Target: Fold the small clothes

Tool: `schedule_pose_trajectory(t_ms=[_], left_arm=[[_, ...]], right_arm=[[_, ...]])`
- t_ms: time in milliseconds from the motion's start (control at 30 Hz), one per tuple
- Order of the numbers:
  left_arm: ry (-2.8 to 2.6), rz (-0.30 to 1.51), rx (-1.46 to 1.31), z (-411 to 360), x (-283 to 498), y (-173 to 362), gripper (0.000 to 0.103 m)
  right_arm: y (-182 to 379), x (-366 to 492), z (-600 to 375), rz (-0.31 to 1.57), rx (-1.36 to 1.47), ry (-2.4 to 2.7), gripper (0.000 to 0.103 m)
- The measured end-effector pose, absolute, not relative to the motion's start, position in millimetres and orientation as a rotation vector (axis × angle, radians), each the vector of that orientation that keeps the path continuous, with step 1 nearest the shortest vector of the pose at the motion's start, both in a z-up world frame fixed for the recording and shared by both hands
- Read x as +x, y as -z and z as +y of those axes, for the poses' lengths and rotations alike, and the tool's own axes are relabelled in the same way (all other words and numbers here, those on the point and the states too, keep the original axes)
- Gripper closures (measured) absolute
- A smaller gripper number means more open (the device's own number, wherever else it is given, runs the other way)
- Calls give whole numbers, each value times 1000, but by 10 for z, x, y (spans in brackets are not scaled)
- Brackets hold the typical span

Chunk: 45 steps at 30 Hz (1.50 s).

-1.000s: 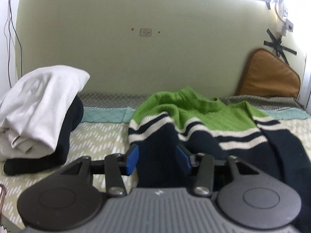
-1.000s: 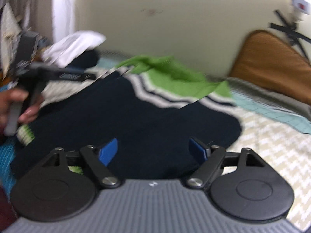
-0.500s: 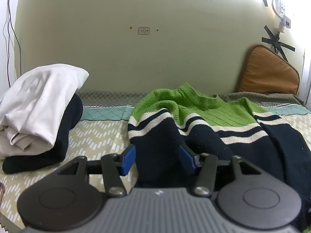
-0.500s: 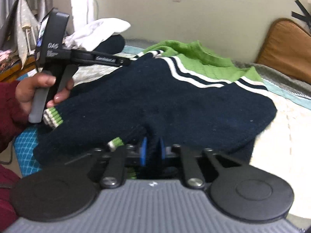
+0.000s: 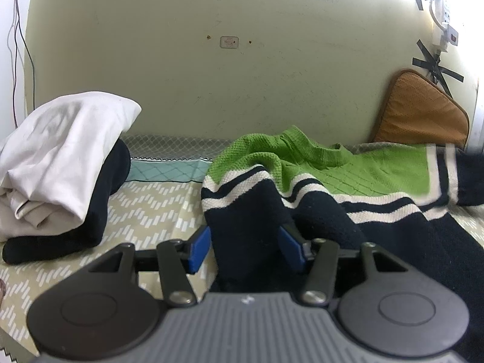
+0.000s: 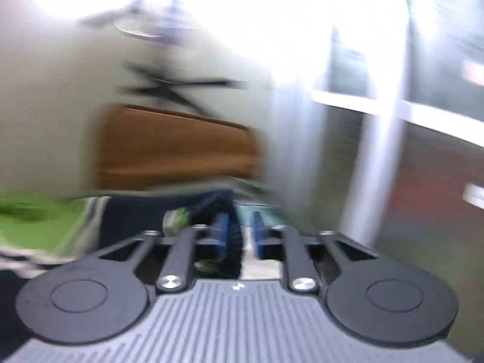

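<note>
A small knit sweater, green at the top with white stripes and a navy body, lies on the bed. My left gripper holds a navy fold of the sweater between its blue pads, which bulge apart around the thick cloth. My right gripper is shut on a navy sleeve with a green cuff; this view is heavily blurred. The sweater's green part shows at the left of the right wrist view.
A stack of folded clothes, white over black, sits on the patterned bed sheet at the left. A brown cushion leans on the wall at the back right, also blurred in the right wrist view. A window frame stands right.
My right gripper closed on the sleeve half a second ago and has since swung fast to the right, dragging the sleeve across. The left gripper stays put on its fold.
</note>
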<state>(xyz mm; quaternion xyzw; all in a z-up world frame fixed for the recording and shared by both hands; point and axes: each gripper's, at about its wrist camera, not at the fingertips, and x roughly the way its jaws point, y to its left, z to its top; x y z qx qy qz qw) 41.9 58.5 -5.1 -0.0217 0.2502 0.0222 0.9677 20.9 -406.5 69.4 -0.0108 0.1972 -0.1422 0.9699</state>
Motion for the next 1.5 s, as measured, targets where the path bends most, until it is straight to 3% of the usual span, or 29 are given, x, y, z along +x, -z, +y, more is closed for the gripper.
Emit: schedule_pose_trajectory(t_ms=[133, 500, 633, 1033, 1100, 1133, 1167, 1200, 1233, 1267, 1500], left_arm=[[-49, 515, -52, 607, 437, 57, 50], [-33, 526, -229, 974, 236, -18, 40], [-79, 498, -201, 1142, -126, -143, 25], [-30, 727, -209, 1221, -847, 75, 33], [-25, 721, -188, 1141, -940, 117, 38], [-24, 712, -156, 1070, -972, 128, 54], [-25, 705, -121, 996, -995, 131, 77], [-13, 704, -115, 967, -1014, 122, 85], [3, 704, -130, 940, -1024, 95, 91], [15, 706, -139, 929, -1031, 69, 93], [206, 676, -245, 1001, -1390, -291, 94]], right_arm=[[-424, 10, -4230, 476, 235, 132, 53], [68, -433, -3221, 768, 338, -446, 53], [68, -552, -3084, 828, 308, -499, 53], [180, -762, -3215, 907, 460, -583, 52], [200, -796, -3156, 919, 483, -619, 52], [213, -803, -3111, 922, 491, -636, 52], [227, -811, -3055, 919, 497, -654, 52], [234, -815, -2996, 914, 492, -665, 58], [230, -809, -2933, 911, 471, -660, 83], [224, -790, -2877, 922, 430, -639, 93], [-289, -822, -3184, 833, 330, -565, 94]])
